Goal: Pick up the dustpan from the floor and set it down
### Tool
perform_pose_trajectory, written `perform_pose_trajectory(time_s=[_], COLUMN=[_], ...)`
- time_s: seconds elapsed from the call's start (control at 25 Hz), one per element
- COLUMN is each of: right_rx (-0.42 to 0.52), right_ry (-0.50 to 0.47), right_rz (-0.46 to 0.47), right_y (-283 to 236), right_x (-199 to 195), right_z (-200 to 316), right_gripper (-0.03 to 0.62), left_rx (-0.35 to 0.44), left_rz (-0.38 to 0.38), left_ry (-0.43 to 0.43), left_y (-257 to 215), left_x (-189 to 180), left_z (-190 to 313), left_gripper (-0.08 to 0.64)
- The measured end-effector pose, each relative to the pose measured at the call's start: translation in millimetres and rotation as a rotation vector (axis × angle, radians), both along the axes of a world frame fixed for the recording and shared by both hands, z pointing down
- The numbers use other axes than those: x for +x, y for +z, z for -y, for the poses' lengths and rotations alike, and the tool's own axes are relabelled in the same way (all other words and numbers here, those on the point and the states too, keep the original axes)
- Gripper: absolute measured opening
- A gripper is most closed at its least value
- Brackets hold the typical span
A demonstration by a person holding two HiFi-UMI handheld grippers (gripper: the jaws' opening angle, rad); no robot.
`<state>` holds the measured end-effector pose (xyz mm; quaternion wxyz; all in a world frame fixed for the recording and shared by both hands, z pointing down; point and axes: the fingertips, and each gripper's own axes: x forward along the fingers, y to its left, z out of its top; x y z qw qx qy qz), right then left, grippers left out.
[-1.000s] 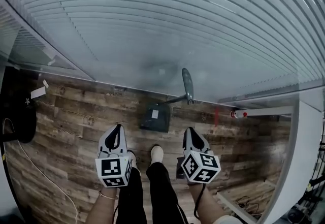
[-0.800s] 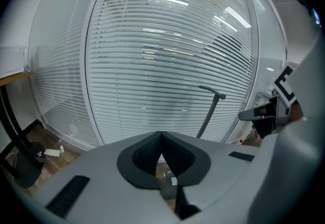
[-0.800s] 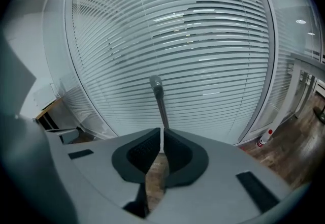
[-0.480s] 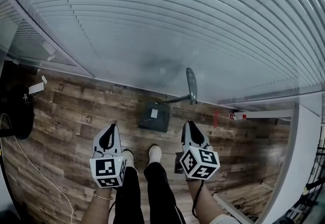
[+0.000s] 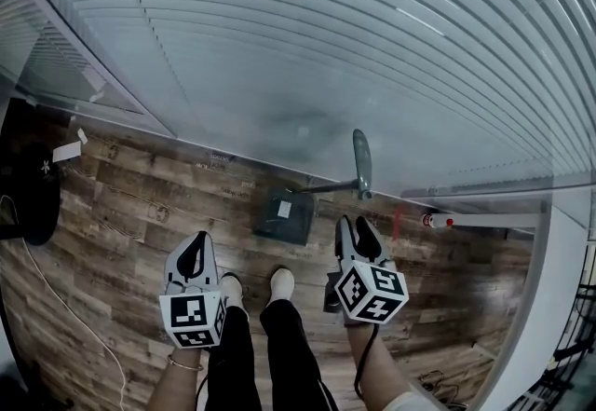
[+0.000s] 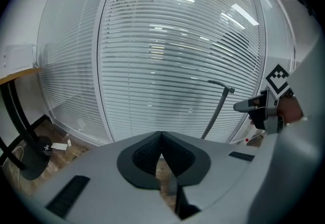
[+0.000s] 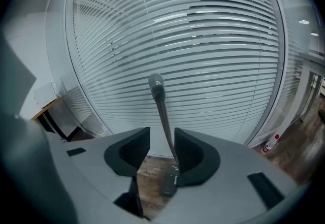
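- While I hold both tongs low over the wood floor (image 5: 130, 204), item one, the dustpan (image 5: 287, 215), sits on it just ahead, near the foot of the blinds (image 5: 326, 46), with its handle (image 5: 362, 162) upright.
- Left tongs (image 6: 161, 139): jaws together, nothing between them.
- Right tongs (image 7: 162, 135): jaws apart, just been opening. I see the handle through the gap, farther off, touching neither pad.

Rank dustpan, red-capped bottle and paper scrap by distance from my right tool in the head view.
1. Dustpan, just ahead of the right tool, whose jaws have just been opening with nothing between them.
2. Red-capped bottle, off to the right.
3. Paper scrap, far left.
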<state>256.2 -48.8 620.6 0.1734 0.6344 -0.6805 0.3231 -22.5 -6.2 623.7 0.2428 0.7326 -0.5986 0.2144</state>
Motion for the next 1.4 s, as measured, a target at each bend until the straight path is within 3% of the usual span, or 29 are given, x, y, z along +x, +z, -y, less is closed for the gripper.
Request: perform_pose_trajectory(time_s=[0.24, 1.0, 1.4], right_rx=[0.008, 0.039, 0.054], right_ry=[-0.017, -0.076, -0.085], right_rz=[0.003, -0.050, -0.082], right_y=[4.3, 12.8, 13.9], right_x=[-0.9, -5.7, -8.4], right_z=[14.9, 60.7, 69.0], right_gripper=[0.187, 0.187, 0.133], left_rx=[-0.012, -0.031, -0.029], left_rz=[-0.007, -0.009, -0.017], left_ry=[-0.037, -0.149, -0.166], left_y=[4.5, 12.2, 13.3], left_x=[-5.6, -22.5, -23.3], left_z=[-2.4, -5.1, -1.1], left_gripper=[0.018, 0.018, 0.017])
